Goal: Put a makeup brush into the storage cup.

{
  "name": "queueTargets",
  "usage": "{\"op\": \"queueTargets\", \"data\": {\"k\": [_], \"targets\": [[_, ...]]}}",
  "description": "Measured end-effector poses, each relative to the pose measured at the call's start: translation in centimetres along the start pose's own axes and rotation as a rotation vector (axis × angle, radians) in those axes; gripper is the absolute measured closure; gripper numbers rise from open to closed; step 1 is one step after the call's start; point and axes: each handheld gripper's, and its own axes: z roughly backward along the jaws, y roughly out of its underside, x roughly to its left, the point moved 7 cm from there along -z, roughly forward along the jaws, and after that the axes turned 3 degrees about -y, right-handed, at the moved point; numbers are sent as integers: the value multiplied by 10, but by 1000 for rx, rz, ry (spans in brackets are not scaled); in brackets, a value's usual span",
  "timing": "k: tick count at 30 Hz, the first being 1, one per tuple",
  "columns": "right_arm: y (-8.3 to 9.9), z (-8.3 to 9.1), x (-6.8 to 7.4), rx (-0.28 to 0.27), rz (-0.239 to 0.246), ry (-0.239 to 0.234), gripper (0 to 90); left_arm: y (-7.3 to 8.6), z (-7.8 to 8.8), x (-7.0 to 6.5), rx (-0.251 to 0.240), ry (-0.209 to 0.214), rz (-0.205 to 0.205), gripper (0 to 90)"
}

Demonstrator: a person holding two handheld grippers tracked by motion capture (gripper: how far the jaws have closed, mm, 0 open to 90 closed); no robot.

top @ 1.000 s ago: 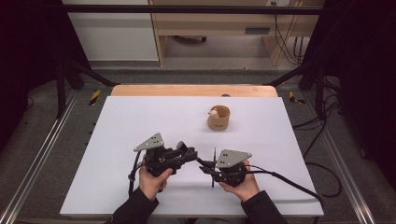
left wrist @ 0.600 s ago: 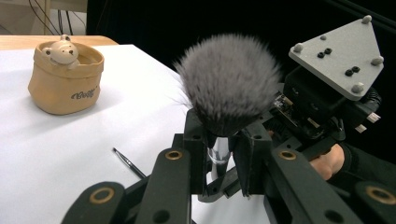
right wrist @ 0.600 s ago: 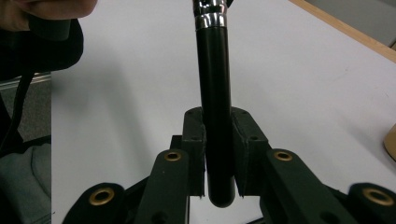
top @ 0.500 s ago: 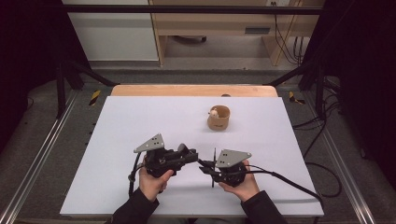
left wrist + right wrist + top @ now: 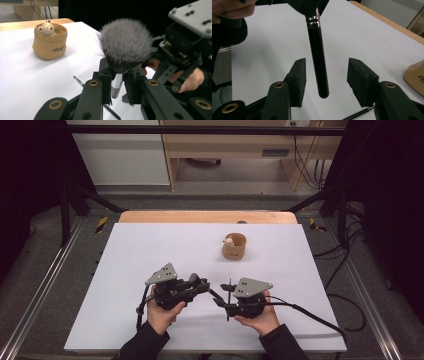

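Observation:
A makeup brush with a fluffy grey head (image 5: 126, 42) and a black handle (image 5: 318, 62) hangs between the two grippers, above the white table sheet (image 5: 150, 250). My left gripper (image 5: 117, 72) is shut on the brush at its silver ferrule (image 5: 116, 86), just under the head. My right gripper (image 5: 325, 75) faces it, and its jaws have just been opening. The handle hangs between its pads (image 5: 298, 80) with a gap on each side. In the high view the left gripper (image 5: 202, 284) and right gripper (image 5: 225, 297) meet near the table's front.
A tan cup (image 5: 234, 246) with a small animal figure at its rim (image 5: 47, 27) stands toward the back right. A thin black brush (image 5: 359, 113) lies on the sheet beneath the grippers. A wooden edge (image 5: 200, 216) borders the far side.
The right gripper's jaws have spread apart and let go of the brush handle. Both hands stay where they were, and the left gripper keeps its hold on the brush.

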Motion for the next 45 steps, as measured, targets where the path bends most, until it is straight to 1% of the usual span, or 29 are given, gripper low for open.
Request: {"op": "queueTargets", "data": {"k": [1, 3, 8, 14, 17, 18, 19, 26, 34, 35, 42, 43, 44, 45], "targets": [[-1, 1, 0, -1, -9, 3, 457, 1, -1, -1, 6, -4, -4, 764], [-1, 1, -1, -1, -12, 2, 459, 1, -2, -1, 8, -6, -6, 765], [-2, 1, 1, 0, -19, -10, 498, 4, -6, -4, 23, -16, -17, 764], [-2, -2, 3, 11, -15, -20, 573, 6, -13, -10, 31, -14, -19, 764], [-1, -2, 4, 16, -14, -21, 594, 7, -14, -11, 34, -11, -21, 764], [-1, -3, 4, 16, -12, -23, 628, 7, -15, -13, 37, -10, -23, 764], [-1, -3, 4, 16, -12, -23, 628, 7, -15, -13, 37, -10, -23, 764], [-1, -3, 6, 16, -20, -44, 747, 9, -18, -16, 45, -2, -27, 764], [-1, -4, 10, 15, -5, -74, 791, 9, -18, -14, 39, 9, -12, 755], [-1, -4, 10, 15, -6, -74, 792, 9, -17, -13, 34, 6, -15, 741], [1, -4, 6, 32, -24, -51, 792, 4, -11, -10, 13, -6, -17, 545], [1, -4, 5, 34, -28, -45, 792, 4, -11, -9, 13, -8, -18, 545], [1, -3, 4, 37, -32, -34, 792, 5, -10, -8, 16, -12, -21, 524], [1, -2, 2, 35, -40, -23, 792, 5, -9, -7, 17, -19, -28, 484]]}}
